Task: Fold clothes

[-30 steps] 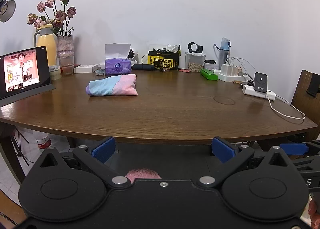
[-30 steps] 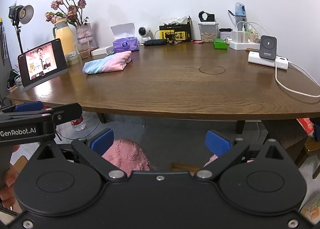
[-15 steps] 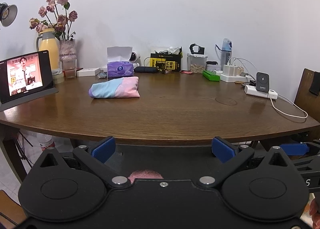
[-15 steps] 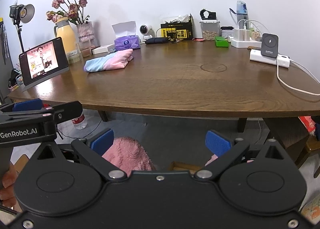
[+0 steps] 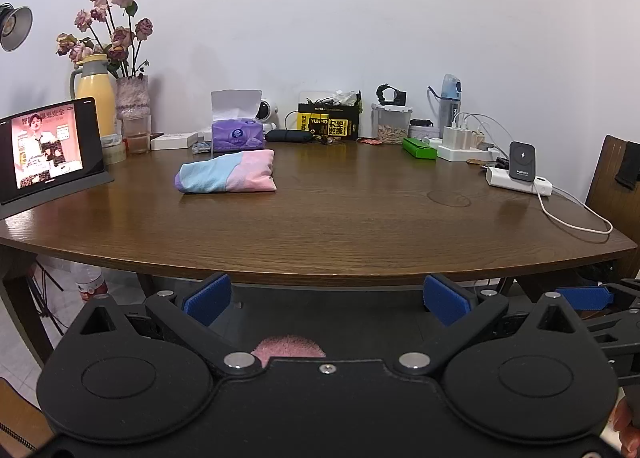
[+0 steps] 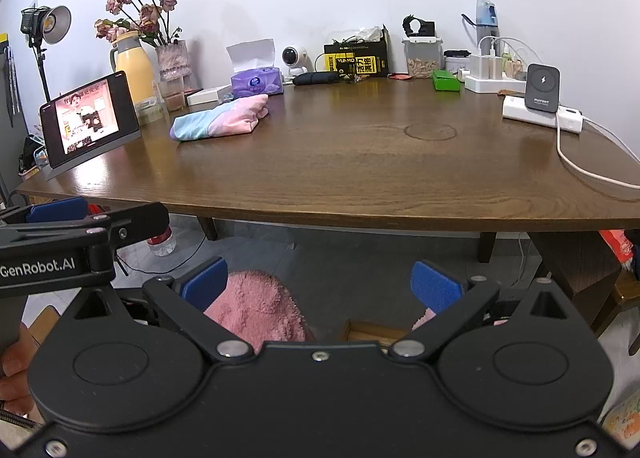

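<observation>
Left wrist view: left gripper (image 5: 326, 294) and right gripper (image 6: 320, 285) spread empty below the table (image 5: 360, 226); folded garment (image 5: 227, 177) mid-left risks unravelling if snagged.

I see one folded garment (image 5: 227, 172) lying flat on the wooden table (image 5: 340, 218), in the far left part of the surface. It is a compact, roughly rectangular bundle, long side running left to right. Colours run in bands: a purple edge at the left end, then light blue, then pale pink over the right half. The pink end looks thicker and rounded, with layered folds showing at its right edge in the right wrist view (image 6: 224, 118). The blue end tapers lower. The fabric looks soft and lightly textured. It sits just in front of the purple tissue box (image 5: 237, 135), apart from it.
</observation>
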The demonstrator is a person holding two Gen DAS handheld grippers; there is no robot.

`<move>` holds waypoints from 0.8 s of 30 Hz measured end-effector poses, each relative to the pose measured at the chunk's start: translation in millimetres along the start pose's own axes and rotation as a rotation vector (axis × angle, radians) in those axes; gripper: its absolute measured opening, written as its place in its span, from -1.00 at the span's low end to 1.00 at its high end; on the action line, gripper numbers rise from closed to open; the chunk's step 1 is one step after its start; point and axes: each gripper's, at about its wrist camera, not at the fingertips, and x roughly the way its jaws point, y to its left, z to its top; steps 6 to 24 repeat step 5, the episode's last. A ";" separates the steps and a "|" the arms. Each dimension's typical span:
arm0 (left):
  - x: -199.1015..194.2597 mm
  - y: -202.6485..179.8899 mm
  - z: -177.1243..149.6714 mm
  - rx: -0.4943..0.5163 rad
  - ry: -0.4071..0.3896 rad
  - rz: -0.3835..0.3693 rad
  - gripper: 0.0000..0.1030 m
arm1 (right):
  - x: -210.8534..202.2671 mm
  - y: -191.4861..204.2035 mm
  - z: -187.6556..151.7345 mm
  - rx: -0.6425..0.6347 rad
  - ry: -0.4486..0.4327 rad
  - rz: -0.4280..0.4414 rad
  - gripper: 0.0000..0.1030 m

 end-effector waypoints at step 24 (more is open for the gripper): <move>0.7 7.0 -0.4 -0.013 -0.005 -0.040 1.00 | 0.9 0.6 0.0 0.000 0.003 0.003 0.96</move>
